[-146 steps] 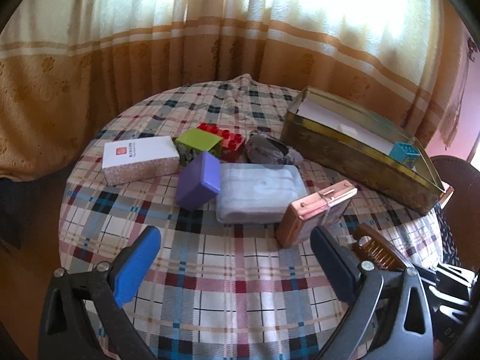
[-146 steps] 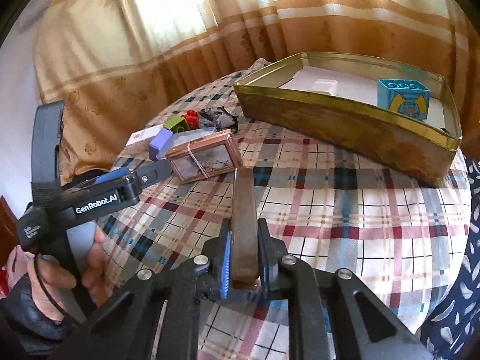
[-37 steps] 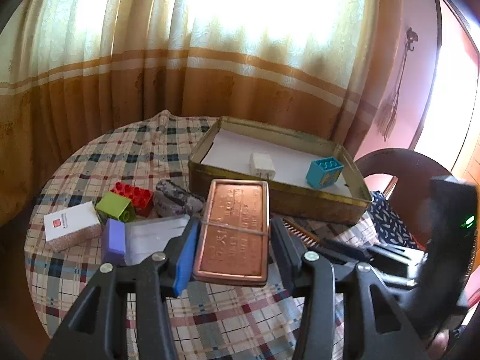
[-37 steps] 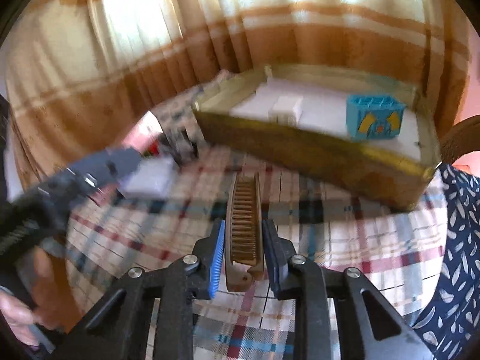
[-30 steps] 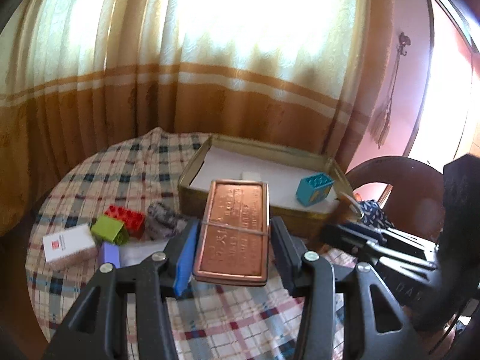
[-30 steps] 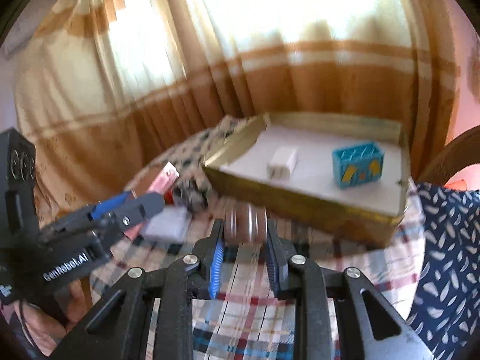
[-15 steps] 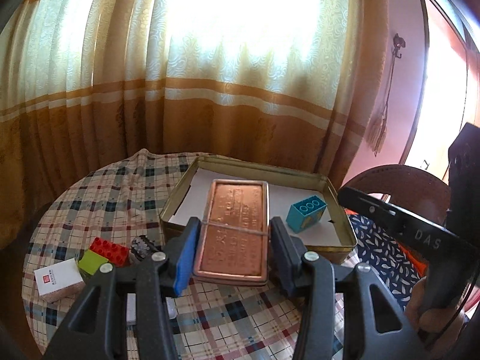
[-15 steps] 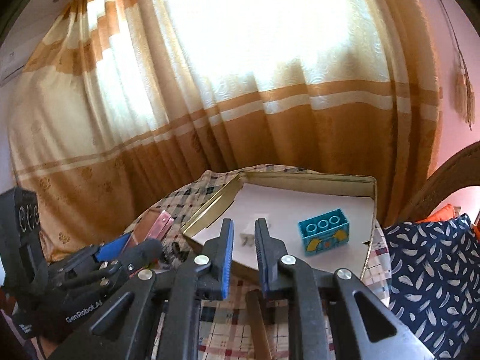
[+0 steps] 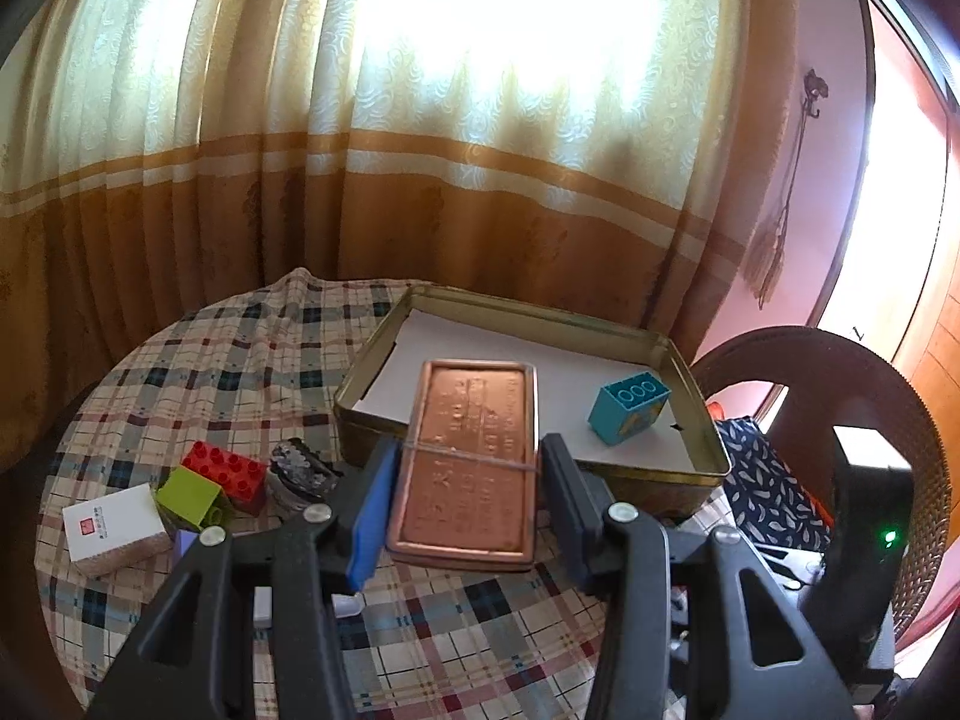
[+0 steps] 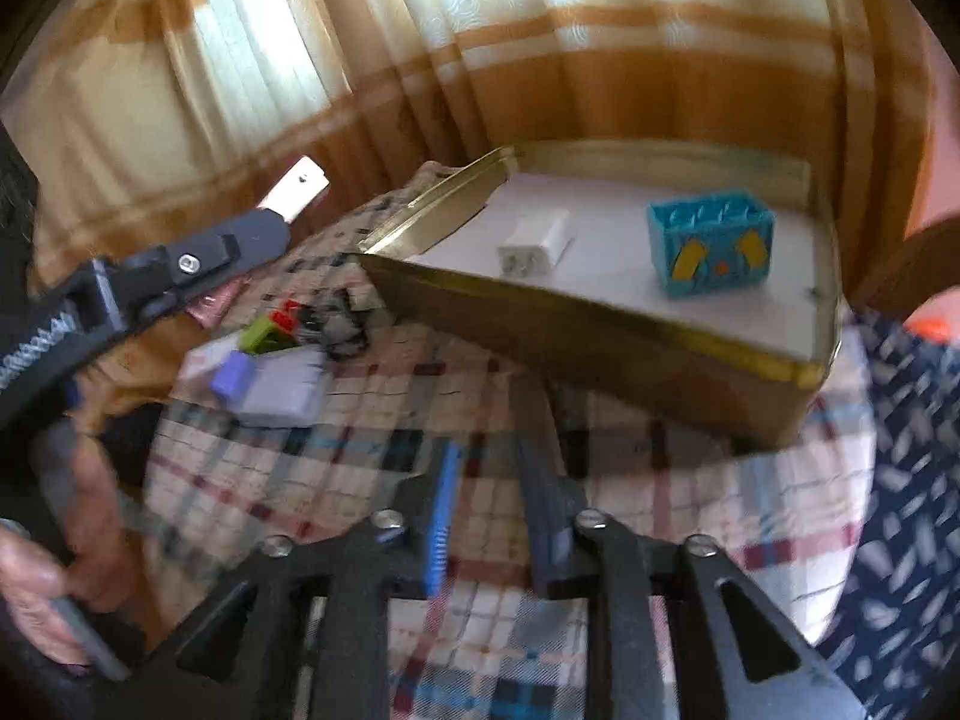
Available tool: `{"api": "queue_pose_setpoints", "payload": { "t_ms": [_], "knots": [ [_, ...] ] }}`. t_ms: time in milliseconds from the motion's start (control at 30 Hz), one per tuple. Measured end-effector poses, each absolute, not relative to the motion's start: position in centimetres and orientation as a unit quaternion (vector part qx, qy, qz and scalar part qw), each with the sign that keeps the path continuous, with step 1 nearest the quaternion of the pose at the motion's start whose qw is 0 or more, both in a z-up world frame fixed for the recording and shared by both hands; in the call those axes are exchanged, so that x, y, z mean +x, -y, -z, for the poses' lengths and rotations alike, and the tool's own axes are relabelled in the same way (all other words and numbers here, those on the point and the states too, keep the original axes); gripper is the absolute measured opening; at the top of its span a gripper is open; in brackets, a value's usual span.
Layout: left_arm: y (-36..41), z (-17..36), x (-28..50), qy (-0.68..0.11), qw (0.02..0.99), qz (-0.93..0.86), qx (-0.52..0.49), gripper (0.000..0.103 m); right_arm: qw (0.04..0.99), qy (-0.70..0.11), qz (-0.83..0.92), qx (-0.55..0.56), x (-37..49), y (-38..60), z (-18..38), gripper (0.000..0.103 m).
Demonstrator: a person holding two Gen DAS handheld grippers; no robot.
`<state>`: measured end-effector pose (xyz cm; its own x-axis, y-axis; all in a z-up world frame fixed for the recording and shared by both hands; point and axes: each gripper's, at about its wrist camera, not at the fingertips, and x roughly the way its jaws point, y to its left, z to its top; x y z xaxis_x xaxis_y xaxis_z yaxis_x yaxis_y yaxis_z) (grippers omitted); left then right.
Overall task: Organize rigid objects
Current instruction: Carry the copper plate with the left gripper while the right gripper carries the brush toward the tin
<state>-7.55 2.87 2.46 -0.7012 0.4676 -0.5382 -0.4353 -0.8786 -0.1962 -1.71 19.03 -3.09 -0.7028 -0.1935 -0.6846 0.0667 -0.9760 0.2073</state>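
My left gripper [image 9: 465, 477] is shut on a flat copper tin [image 9: 471, 459] with a rubber band, held above the near wall of the gold tray [image 9: 654, 474]. The tray holds a teal block [image 9: 627, 405] on white paper; the right wrist view shows the tray [image 10: 600, 336], the teal block [image 10: 711, 249] and a white charger [image 10: 534, 246]. My right gripper [image 10: 486, 480] is above the checked cloth in front of the tray, jaws slightly apart with nothing between them. The left gripper's finger [image 10: 228, 249] and the tin's end [image 10: 297, 189] show at its left.
On the round table left of the tray lie a red block [image 9: 225, 474], a green block [image 9: 189, 495], a dark pouch [image 9: 297, 474], a white box [image 9: 114, 525] and a purple block [image 10: 234, 372] by a clear case [image 10: 285, 387]. A wicker chair [image 9: 840, 396] stands at right.
The right gripper no longer holds the brown comb and has dipped toward the table. The left gripper has stayed above the tray's near wall with the copper tin.
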Motion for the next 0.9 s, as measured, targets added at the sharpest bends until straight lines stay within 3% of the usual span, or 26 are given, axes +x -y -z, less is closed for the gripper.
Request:
{"api": "queue_pose_setpoints", "payload": {
  "t_ms": [133, 333, 567, 633, 733, 800, 833, 900],
  "knots": [
    [-2.8, -2.3, -7.7, 0.032, 0.246, -0.921, -0.301, 0.047, 0.062, 0.085, 0.920, 0.377, -1.9, -19.3, 3.2, 0.045],
    [-3.0, -2.3, -7.5, 0.030, 0.249, -0.921, -0.298, 0.045, 0.054, 0.101, 0.922, 0.370, -1.8, -20.5, 3.2, 0.045],
    [-3.2, -2.3, -7.5, 0.020, 0.244, -0.923, -0.296, 0.045, 0.045, 0.062, 0.909, 0.411, -3.1, -19.3, 5.5, 0.044],
    [-3.0, -1.9, -7.7, 0.016, 0.242, -0.921, -0.305, 0.045, 0.040, 0.052, 0.908, 0.413, -3.0, -19.1, 5.2, 0.039],
    [-2.9, -0.6, -7.6, 0.017, 0.245, -0.911, -0.332, 0.045, 0.035, 0.057, 0.908, 0.413, -2.7, -19.6, 4.6, 0.020],
    [-3.2, 0.8, -7.4, 0.014, 0.235, -0.903, -0.360, 0.053, 0.037, 0.075, 0.908, 0.411, -2.5, -20.3, 4.5, 0.017],
    [-3.3, 1.5, -7.4, 0.014, 0.229, -0.899, -0.372, 0.064, 0.036, 0.087, 0.909, 0.405, -2.1, -20.7, 4.1, 0.017],
    [-3.5, 3.0, -7.7, 0.023, 0.216, -0.891, -0.399, 0.068, 0.036, 0.095, 0.915, 0.390, -1.4, -21.0, 3.3, 0.017]
  ]
}}
